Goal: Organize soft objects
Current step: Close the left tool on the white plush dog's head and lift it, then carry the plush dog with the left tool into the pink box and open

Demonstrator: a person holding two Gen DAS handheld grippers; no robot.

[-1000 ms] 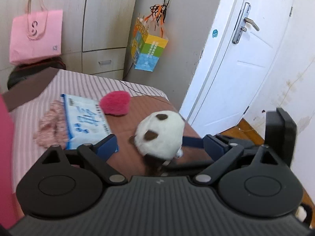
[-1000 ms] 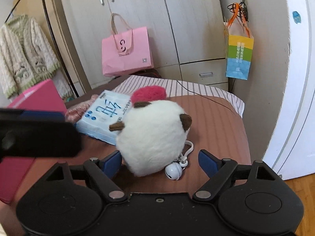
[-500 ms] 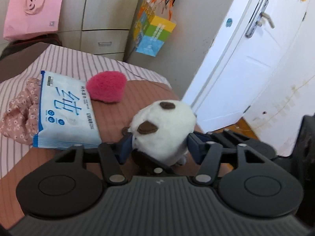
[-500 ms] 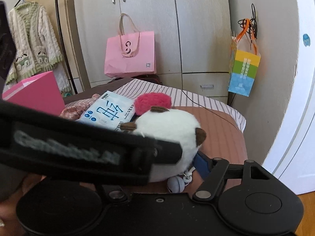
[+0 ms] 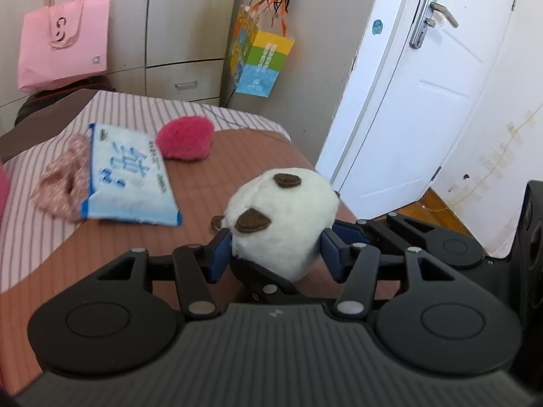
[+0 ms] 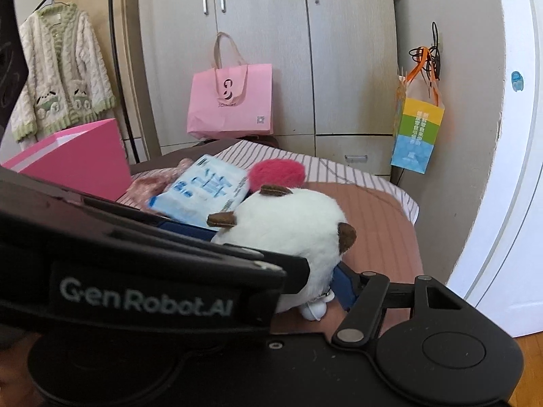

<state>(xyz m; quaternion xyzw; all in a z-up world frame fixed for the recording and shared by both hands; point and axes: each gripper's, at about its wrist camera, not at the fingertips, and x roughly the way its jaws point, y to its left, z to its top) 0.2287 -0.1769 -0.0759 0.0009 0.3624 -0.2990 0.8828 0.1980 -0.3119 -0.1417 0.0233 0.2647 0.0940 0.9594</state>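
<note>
A white plush toy [image 5: 281,224] with brown ears sits at the near edge of the brown bed cover [image 5: 237,166]. My left gripper [image 5: 275,254] is shut on it, a blue pad pressing each side. In the right wrist view the plush toy [image 6: 288,224] lies between the closing jaws of my right gripper [image 6: 285,281]. Its right pad [image 6: 342,285] touches the fur, and the left gripper's body hides the other pad. Behind the toy lie a pink fuzzy cushion [image 5: 185,139], a blue tissue pack [image 5: 127,183] and a floral fabric piece [image 5: 59,183].
A pink box [image 6: 78,159] stands at the left of the bed. A pink bag [image 5: 64,40] leans on the wardrobe and a colourful bag [image 5: 261,61] hangs on the wall. A white door [image 5: 424,101] is on the right. A cardigan [image 6: 61,71] hangs far left.
Both grippers' jaws have closed in from wide open onto the plush toy. The left gripper's body has moved across the front of the right wrist view.
</note>
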